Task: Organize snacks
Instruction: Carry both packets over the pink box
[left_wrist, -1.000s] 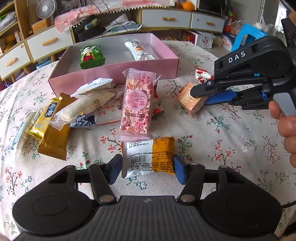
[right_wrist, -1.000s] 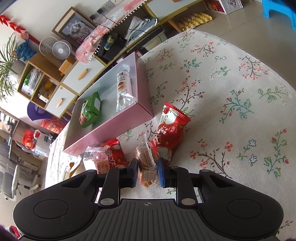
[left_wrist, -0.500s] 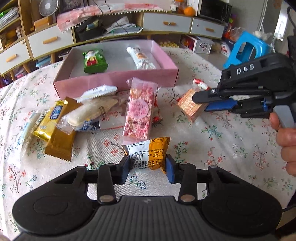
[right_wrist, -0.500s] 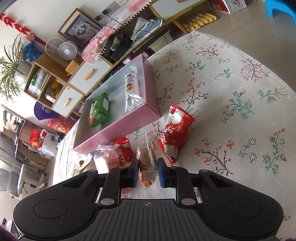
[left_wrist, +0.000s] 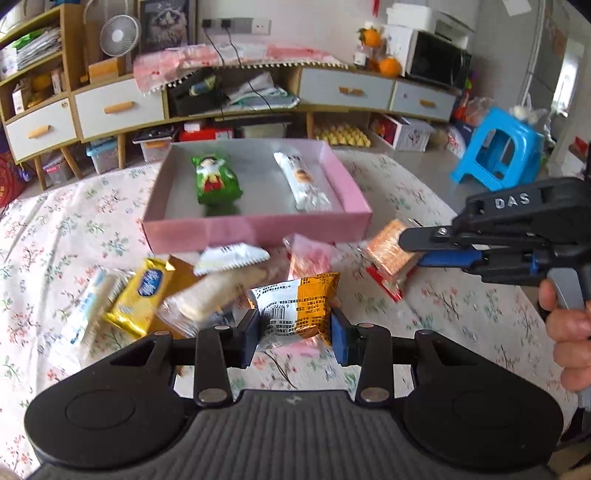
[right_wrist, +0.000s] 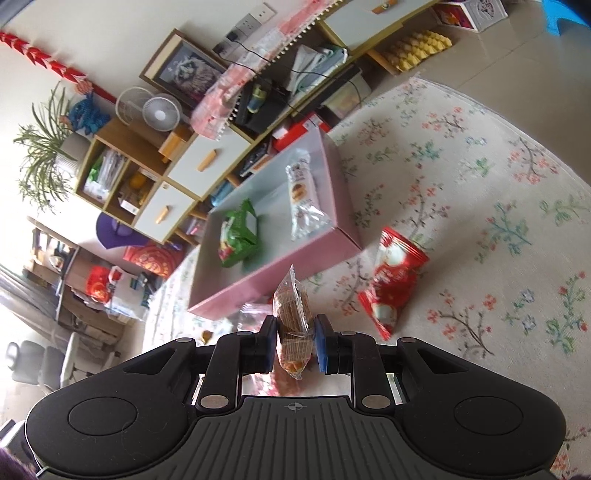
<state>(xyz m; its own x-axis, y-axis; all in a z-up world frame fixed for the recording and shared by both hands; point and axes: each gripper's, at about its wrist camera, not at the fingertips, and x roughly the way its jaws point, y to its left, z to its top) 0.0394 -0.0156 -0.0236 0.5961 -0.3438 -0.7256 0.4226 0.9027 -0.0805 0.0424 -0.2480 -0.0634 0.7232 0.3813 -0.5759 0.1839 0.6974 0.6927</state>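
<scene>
Holding two packets at once, both clear of the floral tablecloth and not yet over the pink box. Left gripper: jaws partly closed, pads pinching the sides of the white-and-orange packet, bulging and crumpled between them, near edge of the scene. Right gripper: jaws nearly together, clamped on the low end of the clear cracker packet, standing upright with most of its length above the pads; same packet visible from the left wrist view just right of the box's near right corner. Inside the box, only a green packet on the left and a white bar packet on the right, with bare floor between and beside them. Likely risks: slippery film sliding out of either pinch, since only a narrow strip is gripped; crackers cracking under a hard squeeze; tall cracker packet swinging and catching the near wall of the box when carried over. Also possible: both tools converging on the same gap and colliding, or a released packet landing across the white bar packet instead of flat. Below the left tool, a loose pile of yellow, white and pink packets just beside the near wall; a low pass probably dragging some along. Red packet lying apart on the right, easy to overlook.
</scene>
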